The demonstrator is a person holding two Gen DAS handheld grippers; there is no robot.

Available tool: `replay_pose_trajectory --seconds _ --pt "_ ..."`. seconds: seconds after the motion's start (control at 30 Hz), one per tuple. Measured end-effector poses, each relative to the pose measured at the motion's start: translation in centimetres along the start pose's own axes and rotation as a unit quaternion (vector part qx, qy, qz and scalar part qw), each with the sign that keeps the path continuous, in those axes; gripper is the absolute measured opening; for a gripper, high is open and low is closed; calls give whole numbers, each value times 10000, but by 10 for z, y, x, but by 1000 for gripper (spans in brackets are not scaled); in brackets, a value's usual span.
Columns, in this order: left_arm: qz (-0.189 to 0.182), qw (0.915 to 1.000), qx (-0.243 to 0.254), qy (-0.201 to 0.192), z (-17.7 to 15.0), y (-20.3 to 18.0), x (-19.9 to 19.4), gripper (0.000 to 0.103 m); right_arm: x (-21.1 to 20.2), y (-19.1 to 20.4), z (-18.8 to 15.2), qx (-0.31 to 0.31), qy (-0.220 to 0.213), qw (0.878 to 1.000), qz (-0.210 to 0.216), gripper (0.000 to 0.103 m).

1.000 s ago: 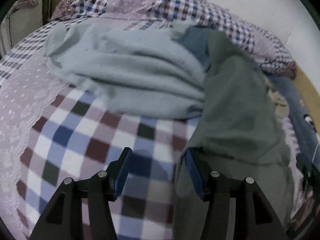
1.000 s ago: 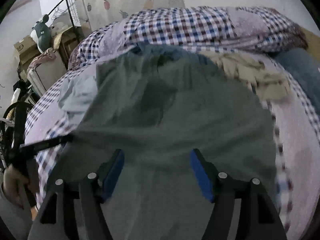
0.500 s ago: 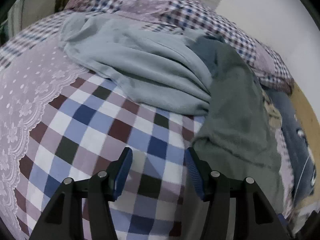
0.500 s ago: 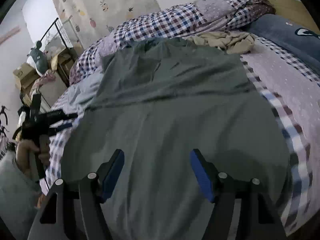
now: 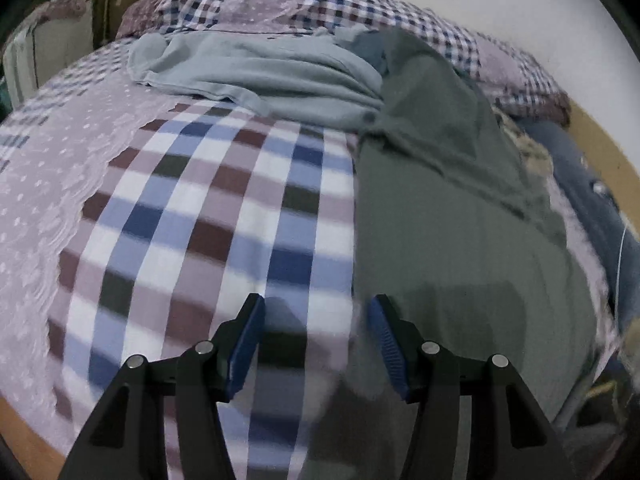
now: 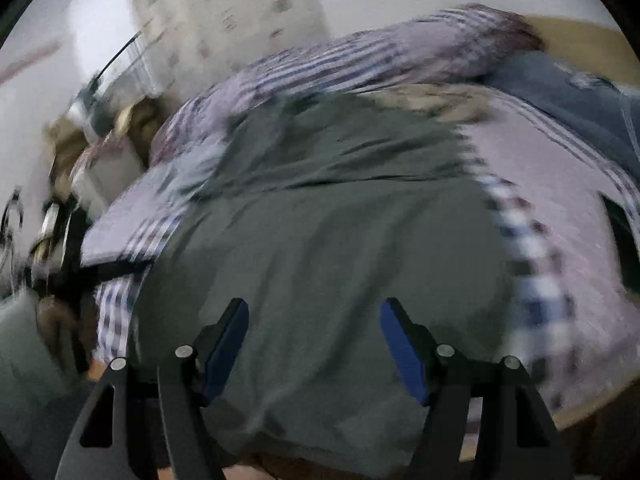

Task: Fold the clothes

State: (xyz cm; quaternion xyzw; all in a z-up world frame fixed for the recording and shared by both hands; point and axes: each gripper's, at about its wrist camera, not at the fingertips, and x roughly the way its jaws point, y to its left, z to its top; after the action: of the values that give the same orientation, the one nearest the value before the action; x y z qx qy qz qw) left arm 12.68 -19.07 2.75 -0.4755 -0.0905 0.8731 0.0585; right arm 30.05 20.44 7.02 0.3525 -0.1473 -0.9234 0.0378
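Observation:
A dark green garment (image 5: 452,224) lies spread flat on the checked bedspread (image 5: 208,216), its top end bunched against a crumpled light grey-blue garment (image 5: 260,72) further back. My left gripper (image 5: 316,312) is open and empty, hovering over the green garment's left edge near the bed's front. In the right wrist view the same green garment (image 6: 328,248) fills the middle. My right gripper (image 6: 314,316) is open above its near hem, with nothing between the pads. The right wrist view is motion-blurred.
A navy garment (image 5: 592,200) and a beige crumpled one (image 6: 432,100) lie at the bed's right side. A checked pillow roll (image 5: 320,4) lines the far edge. Boxes and a rack (image 6: 92,132) stand left of the bed, near a person's hand (image 6: 52,316).
Both grippers have pulled back toward the bed's front edge, so the garments look farther away. The green garment now lies stretched out flat. Both grippers stayed open.

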Motion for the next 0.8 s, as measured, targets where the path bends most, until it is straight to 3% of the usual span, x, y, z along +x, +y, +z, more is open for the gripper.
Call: replay_pose_trajectory --seconds 0.1,0.2,0.3,0.43,0.53,0.63,0.8 --pt "174 9996 234 56 -21 -6 -9 61 -19 -53 -6 816 -31 9955 -472 72" --pt "271 9991 302 101 -38 -6 -17 65 -35 -100 -16 1702 -64 9839 -538 72" --pt "184 9995 -44 268 -52 4 -19 71 -41 -125 -25 2152 -8 9754 -476 72" --pt "51 9956 -671 660 -73 22 -16 73 -39 -107 -29 1707 124 9847 -316 72" --pt "58 9940 -786 753 -84 23 -20 73 -31 -59 -32 613 309 9971 -323 68" --pt "76 9921 -843 930 -101 22 -20 73 -17 -14 -42 -320 645 9972 -200 61" --pt "144 9897 -925 1087 -125 24 -26 73 6 0 -59 -318 1229 9918 -170 60"
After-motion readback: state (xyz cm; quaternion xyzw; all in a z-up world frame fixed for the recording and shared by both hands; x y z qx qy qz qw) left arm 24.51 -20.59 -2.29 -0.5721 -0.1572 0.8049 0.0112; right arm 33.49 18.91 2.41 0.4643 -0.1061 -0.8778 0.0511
